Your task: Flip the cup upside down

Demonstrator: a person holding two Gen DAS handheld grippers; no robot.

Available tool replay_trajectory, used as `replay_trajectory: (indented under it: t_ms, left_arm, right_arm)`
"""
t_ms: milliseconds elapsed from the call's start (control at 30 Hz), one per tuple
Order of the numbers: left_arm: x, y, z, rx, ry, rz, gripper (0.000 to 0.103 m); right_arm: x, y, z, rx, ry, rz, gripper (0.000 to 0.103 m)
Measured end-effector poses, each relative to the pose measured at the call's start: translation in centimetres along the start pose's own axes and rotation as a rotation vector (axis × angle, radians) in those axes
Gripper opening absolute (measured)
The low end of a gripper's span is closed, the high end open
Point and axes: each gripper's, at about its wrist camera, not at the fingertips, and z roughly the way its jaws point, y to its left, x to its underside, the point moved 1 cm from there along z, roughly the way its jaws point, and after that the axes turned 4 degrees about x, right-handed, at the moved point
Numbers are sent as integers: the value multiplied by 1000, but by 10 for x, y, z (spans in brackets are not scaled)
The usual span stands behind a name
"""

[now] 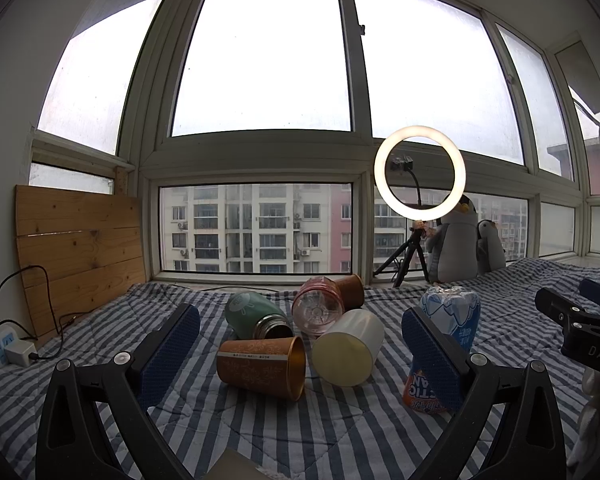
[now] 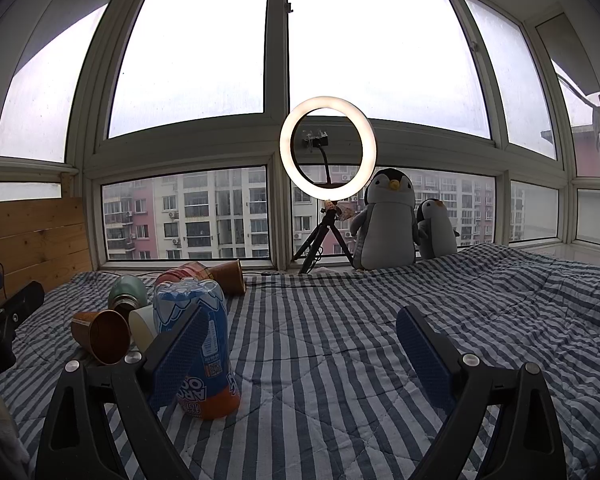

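Note:
Several cups lie in a heap on the striped bedspread (image 1: 300,432). A brown cup (image 1: 260,366) lies on its side with its mouth to the right. Beside it are a cream cup (image 1: 348,346), a clear pink cup (image 1: 318,312), a second brown cup (image 1: 350,290) and a green flask (image 1: 256,316), all on their sides. A blue and orange cup (image 1: 448,344) (image 2: 196,344) stands apart, its print reading upside down. My left gripper (image 1: 302,354) is open just in front of the heap. My right gripper (image 2: 304,356) is open over bare bedspread, its left finger (image 2: 180,356) in front of the blue cup.
A lit ring light on a tripod (image 2: 328,148) stands at the window sill with two penguin plush toys (image 2: 388,220) beside it. A wooden board (image 1: 80,248) leans at the left, with a power strip and cable (image 1: 0,350) below. A white cloth (image 1: 596,420) lies at the right edge.

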Motion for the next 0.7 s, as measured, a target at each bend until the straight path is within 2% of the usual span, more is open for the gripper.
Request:
replay_trajectory:
  t_ms: [700]
  left_arm:
    - [2, 0, -1, 2, 3, 4, 102]
  right_arm:
    - [0, 0, 0, -1, 1, 2, 94]
